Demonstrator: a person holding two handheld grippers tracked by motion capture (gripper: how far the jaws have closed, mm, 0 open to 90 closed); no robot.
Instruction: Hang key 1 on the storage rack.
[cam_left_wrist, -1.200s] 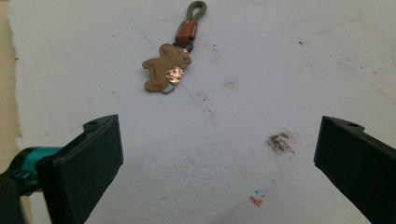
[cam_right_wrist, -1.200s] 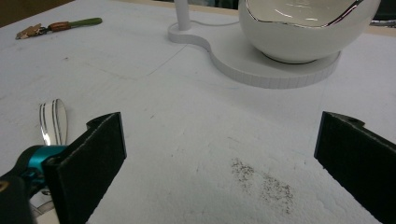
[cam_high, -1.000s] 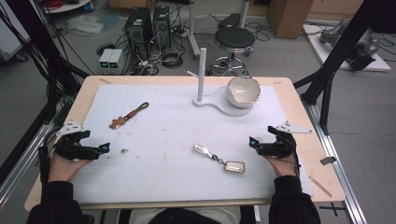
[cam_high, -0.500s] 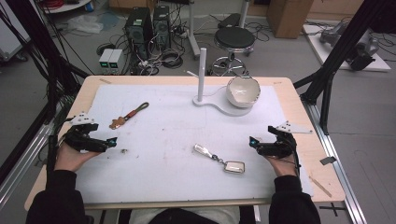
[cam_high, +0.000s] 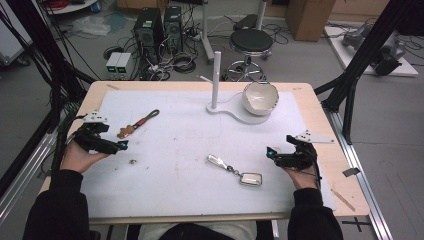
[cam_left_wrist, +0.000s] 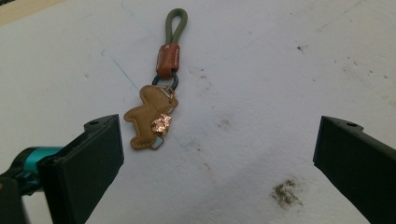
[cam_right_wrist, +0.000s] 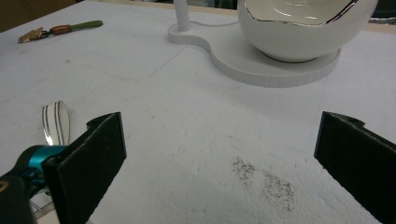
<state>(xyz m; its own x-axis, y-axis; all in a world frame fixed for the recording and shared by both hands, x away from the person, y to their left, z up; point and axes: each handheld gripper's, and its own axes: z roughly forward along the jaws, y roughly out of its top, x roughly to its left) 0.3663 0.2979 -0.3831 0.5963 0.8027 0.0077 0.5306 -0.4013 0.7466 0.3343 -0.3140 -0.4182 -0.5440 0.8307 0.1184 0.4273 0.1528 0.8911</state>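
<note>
Left hand-held gripper (cam_high: 121, 145) has advanced toward the brown keychain (cam_high: 137, 124), jaws wide open, keychain lying just ahead on the surface (cam_high: 175, 130). Right hand-held gripper (cam_high: 270, 152) open, idle. Approach step; next, close on it.

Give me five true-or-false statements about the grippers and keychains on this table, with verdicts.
1. The left gripper is open. True.
2. The brown keychain is clamped between its jaws. False: it lies free on the table, ahead of them.
3. The right gripper holds the silver keychain. False: it is open and holds nothing.
4. The white bowl sits on a white stand. True.
5. The brown keychain has a green loop. True.
</note>
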